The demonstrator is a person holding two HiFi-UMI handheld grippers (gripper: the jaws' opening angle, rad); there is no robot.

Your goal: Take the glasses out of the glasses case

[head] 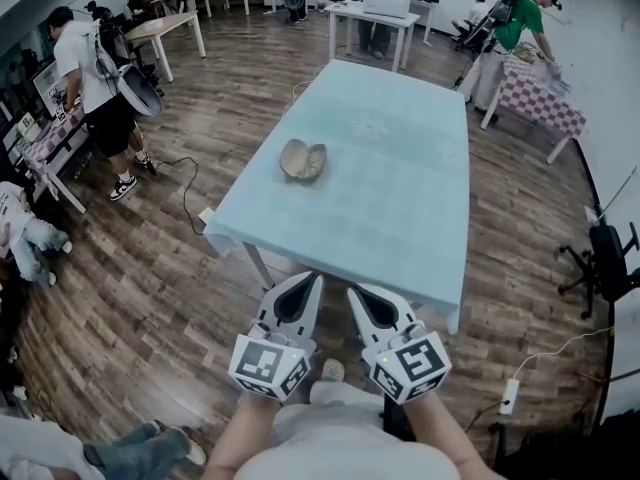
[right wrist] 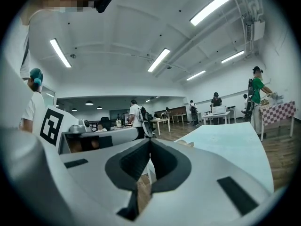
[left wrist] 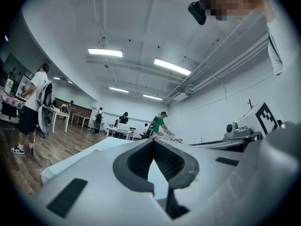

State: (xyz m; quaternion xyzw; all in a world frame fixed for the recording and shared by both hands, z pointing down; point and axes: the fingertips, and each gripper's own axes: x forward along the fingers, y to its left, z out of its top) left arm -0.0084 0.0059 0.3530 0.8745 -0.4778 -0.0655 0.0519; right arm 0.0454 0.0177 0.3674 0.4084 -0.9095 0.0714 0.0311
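Observation:
A tan glasses case lies open like a clamshell on the left middle of the light blue table; I cannot make out glasses in it from here. My left gripper and right gripper are held side by side, level, just before the table's near edge, well short of the case. Both are shut with nothing between the jaws. In the left gripper view the left gripper's tips meet over the tabletop. In the right gripper view the right gripper's tips meet, and the case shows small just right of them.
The table stands on a wooden floor with a cable at its left and a power strip at the lower right. An office chair is at the right. Several people and other tables fill the far room.

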